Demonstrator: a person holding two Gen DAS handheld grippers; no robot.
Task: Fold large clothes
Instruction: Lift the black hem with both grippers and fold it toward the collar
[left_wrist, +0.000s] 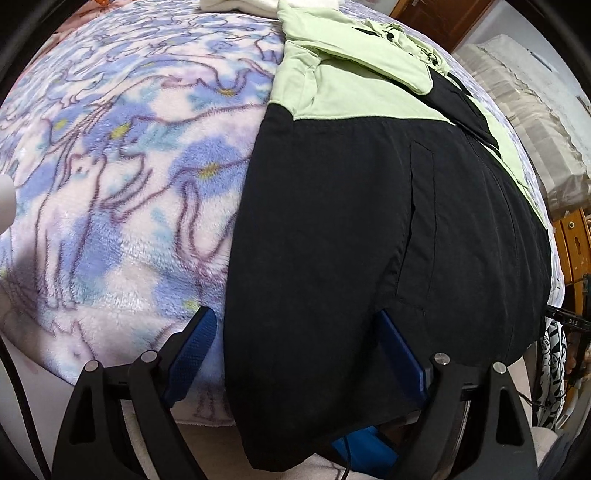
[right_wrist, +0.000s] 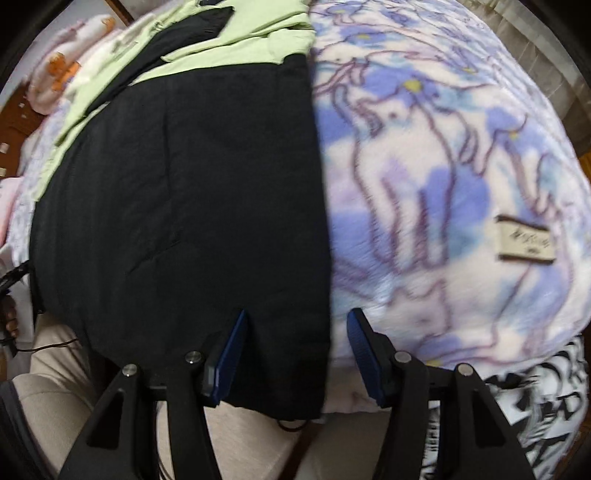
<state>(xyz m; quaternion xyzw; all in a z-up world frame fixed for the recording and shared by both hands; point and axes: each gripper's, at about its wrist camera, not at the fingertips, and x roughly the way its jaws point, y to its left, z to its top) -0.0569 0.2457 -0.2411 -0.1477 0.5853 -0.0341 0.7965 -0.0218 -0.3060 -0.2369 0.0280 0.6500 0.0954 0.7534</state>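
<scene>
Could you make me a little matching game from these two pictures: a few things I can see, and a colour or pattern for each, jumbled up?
Things:
1. jacket lower part
2. jacket's top part
3. blanket
4. pads on the fingers

Looks:
A. dark blue
B. pale green
C. black
D. blue and purple flowers on white fleece

Pairs: 1-C, 2-B, 3-D, 4-A

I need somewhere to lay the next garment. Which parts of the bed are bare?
Bare floral fleece blanket lies open along one long edge of the black and light-green jacket, and again past its other long edge, around the sewn label. Crowded: the far end, where white folded cloth meets the jacket's green top.
</scene>
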